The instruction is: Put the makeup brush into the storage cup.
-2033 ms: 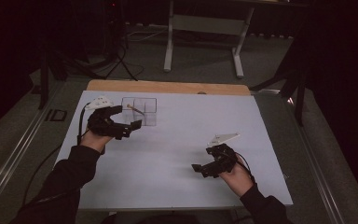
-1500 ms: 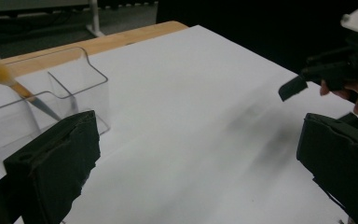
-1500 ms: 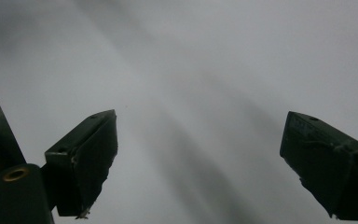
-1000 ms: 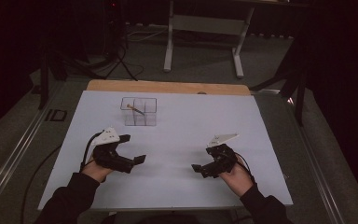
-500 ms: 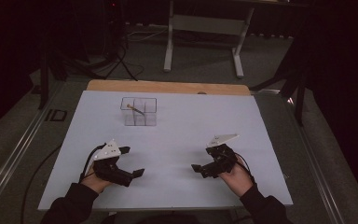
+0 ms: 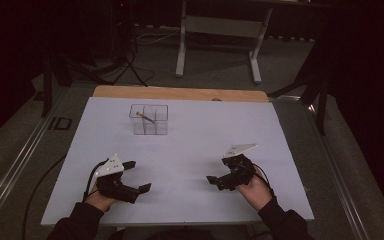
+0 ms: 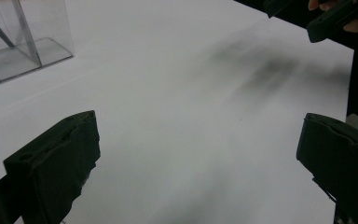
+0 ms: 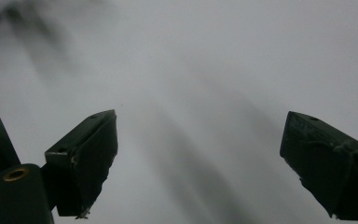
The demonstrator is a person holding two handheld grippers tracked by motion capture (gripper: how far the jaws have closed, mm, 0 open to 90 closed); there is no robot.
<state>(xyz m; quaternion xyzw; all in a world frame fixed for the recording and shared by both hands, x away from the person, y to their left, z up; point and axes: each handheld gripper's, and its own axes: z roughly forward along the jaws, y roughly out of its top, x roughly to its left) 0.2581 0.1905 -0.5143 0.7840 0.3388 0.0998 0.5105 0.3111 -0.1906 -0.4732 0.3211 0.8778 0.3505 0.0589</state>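
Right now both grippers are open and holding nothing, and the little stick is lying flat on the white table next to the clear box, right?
Not quite. Both the left gripper and the right gripper are open and hold nothing, but the little stick is not on the white table. In the high view it leans inside the clear box, in one of its compartments.

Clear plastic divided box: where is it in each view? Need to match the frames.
High view: the clear plastic divided box stands on the far left part of the white table sheet, a thin stick leaning inside it.
Left gripper view: top left corner, cut off by the edge, beyond the open left tongs.
Right gripper view: not in it.
Shared landmark: the white table sheet.
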